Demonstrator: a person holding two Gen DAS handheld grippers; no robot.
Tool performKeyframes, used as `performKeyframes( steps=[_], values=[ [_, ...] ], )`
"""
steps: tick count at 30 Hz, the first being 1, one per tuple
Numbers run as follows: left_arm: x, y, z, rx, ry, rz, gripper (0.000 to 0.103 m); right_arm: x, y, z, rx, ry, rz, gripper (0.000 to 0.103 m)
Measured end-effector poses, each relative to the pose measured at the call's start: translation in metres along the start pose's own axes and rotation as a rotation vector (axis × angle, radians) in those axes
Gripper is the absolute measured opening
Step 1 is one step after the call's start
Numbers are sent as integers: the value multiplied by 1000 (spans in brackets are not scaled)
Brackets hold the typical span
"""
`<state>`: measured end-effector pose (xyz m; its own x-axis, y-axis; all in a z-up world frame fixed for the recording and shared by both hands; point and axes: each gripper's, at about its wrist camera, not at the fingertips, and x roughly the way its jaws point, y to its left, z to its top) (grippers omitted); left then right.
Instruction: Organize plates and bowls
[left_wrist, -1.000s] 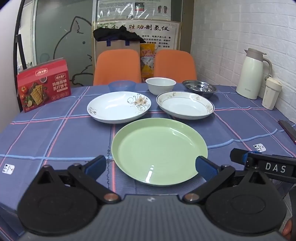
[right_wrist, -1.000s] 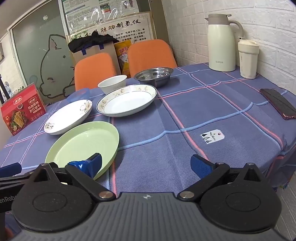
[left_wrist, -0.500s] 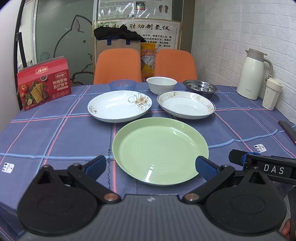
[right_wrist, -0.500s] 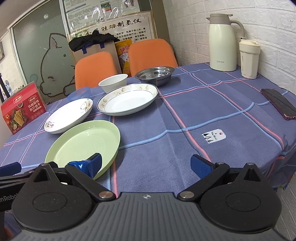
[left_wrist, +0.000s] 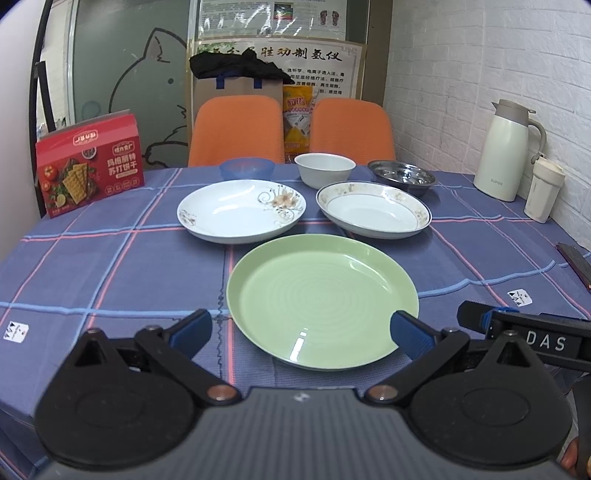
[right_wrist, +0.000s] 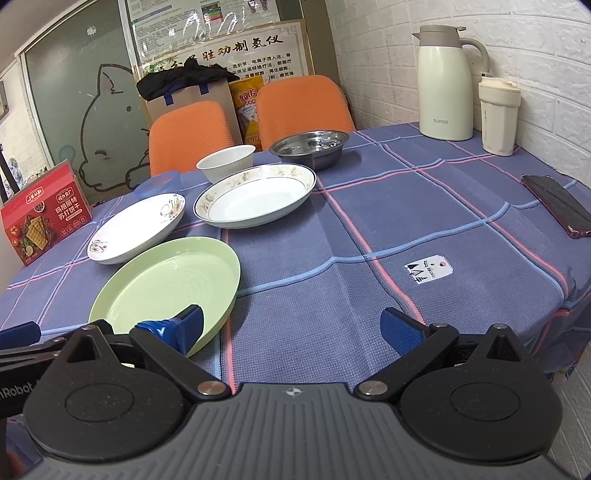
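Note:
A green plate (left_wrist: 321, 302) lies nearest me on the blue checked tablecloth; it also shows in the right wrist view (right_wrist: 166, 288). Behind it lie a white flowered plate (left_wrist: 242, 210) and a gold-rimmed plate (left_wrist: 373, 214). Further back stand a blue bowl (left_wrist: 246, 169), a white bowl (left_wrist: 325, 173) and a steel bowl (left_wrist: 402, 177). My left gripper (left_wrist: 301, 330) is open and empty over the green plate's near edge. My right gripper (right_wrist: 291, 326) is open and empty, just right of the green plate, low over the cloth.
A red cracker box (left_wrist: 88, 162) stands at the far left. A cream thermos (left_wrist: 506, 151) and a cup (left_wrist: 545, 194) stand by the brick wall at right. A phone (right_wrist: 557, 208) lies near the right edge. Two orange chairs (left_wrist: 236, 129) stand behind the table.
Both grippers have risen or pulled back very slightly, so the plates sit a little lower in view. Nothing on the table has moved.

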<state>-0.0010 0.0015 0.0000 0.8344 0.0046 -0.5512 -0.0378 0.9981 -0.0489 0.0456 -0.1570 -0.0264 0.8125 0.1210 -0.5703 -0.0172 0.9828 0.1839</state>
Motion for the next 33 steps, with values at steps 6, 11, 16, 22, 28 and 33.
performKeyframes(
  steps=[6,11,16,22,28,33],
  values=[
    [1,0,0,1,4,1,102,0,-2,1,2,-3,2,90],
    [1,0,1,4,4,1,102,1,-2,0,0,-1,2,90],
    [2,1,0,1,6,1,102,0,-1,0,0,-5,1,90],
    [1,2,0,-2,8,1,102,0,-1,0,-2,-5,0,90],
    [3,4,0,-6,12,1,102,1,-1,-1,-4,-1,1,90],
    [4,7,-1,-11,17,2,102,1,0,-1,-5,-1,0,90]
  ],
)
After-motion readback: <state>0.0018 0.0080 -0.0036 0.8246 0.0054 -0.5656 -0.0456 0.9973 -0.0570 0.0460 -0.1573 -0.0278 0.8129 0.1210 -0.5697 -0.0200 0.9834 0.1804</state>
